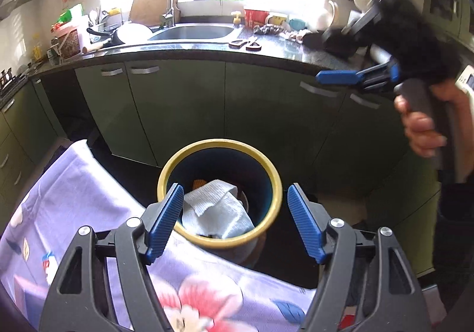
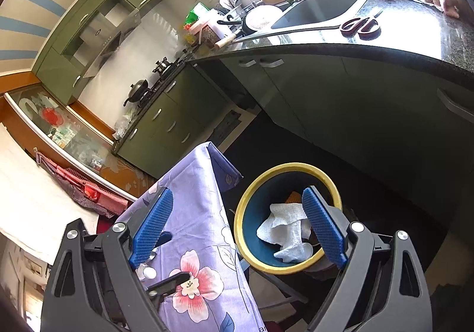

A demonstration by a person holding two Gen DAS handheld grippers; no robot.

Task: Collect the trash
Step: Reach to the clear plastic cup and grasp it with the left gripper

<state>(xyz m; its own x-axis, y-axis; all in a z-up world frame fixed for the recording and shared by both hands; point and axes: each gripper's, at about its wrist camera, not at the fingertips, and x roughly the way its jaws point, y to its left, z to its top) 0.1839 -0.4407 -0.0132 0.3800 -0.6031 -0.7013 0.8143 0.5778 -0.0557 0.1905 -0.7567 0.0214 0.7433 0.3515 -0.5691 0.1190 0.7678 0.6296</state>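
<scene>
Blue ribbed pads of my left tool [image 1: 235, 220] fill the bottom of the left view, spread wide and gripping nothing, poised over the round bin with a yellow rim and dark blue inside [image 1: 219, 144]. Inside the bin lies a crumpled white paper towel [image 1: 214, 207], with a bit of something orange behind it. My right tool [image 2: 237, 226] is wide too and holds nothing; its left pad hangs over the lilac cloth printed with pink flowers [image 2: 192, 213], its right pad over the bin [image 2: 286, 168], where the paper towel [image 2: 284, 228] shows again. From the left view I can see the right tool [image 1: 336, 77] up high beside the dark speckled table [image 1: 189, 52], gripped in my hand [image 1: 420, 124]. On that table a pair of scissors with dark red handles [image 2: 360, 25] lies just beside the steel sink [image 2: 320, 7]. Green cabinet doors [image 1: 183, 100] run beneath it.
</scene>
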